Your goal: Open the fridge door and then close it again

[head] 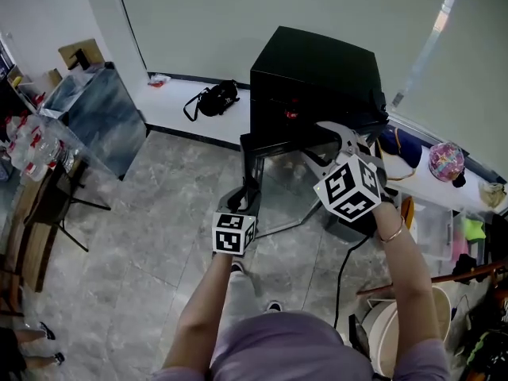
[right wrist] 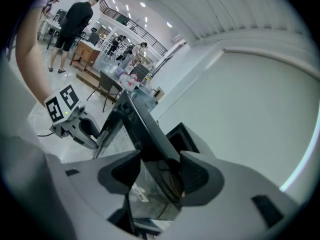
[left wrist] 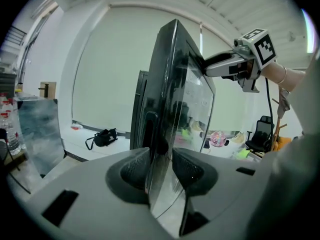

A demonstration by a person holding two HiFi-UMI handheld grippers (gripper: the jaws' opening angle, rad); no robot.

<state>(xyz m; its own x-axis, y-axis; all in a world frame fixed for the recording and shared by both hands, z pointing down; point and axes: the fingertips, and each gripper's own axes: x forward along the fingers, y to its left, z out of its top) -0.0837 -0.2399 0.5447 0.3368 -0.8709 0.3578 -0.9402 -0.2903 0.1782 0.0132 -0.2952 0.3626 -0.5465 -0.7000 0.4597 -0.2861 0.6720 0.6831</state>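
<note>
Grey marbled floor tiles fill most of the head view, with a pale wall behind. Closest to the camera, the left gripper (head: pixel 248 190) (left wrist: pixel 161 166) sits low on the upright free edge of the dark-framed glass fridge door (head: pixel 274 139) (left wrist: pixel 175 84) (right wrist: pixel 145 129). Its own view shows the pane wedged right between the two pads, so that claw is clamped on the door. A bit further out and higher, the right gripper (head: pixel 327 145) (right wrist: pixel 160 171) has the door's top edge filling its jaws, closed on the frame. The left gripper view catches it up at the top corner (left wrist: pixel 205 66).

So the door is swung open, sticking out from the front of the small black boxy fridge (head: pixel 317 70) toward the person, held at two spots.

Beyond that, a black bag (head: pixel 213 99) lies on a low white ledge (head: pixel 171 105) along the wall. A pink patterned round thing (head: pixel 446 161) sits off to the right. People stand way back in the right gripper view (right wrist: pixel 75 19).
</note>
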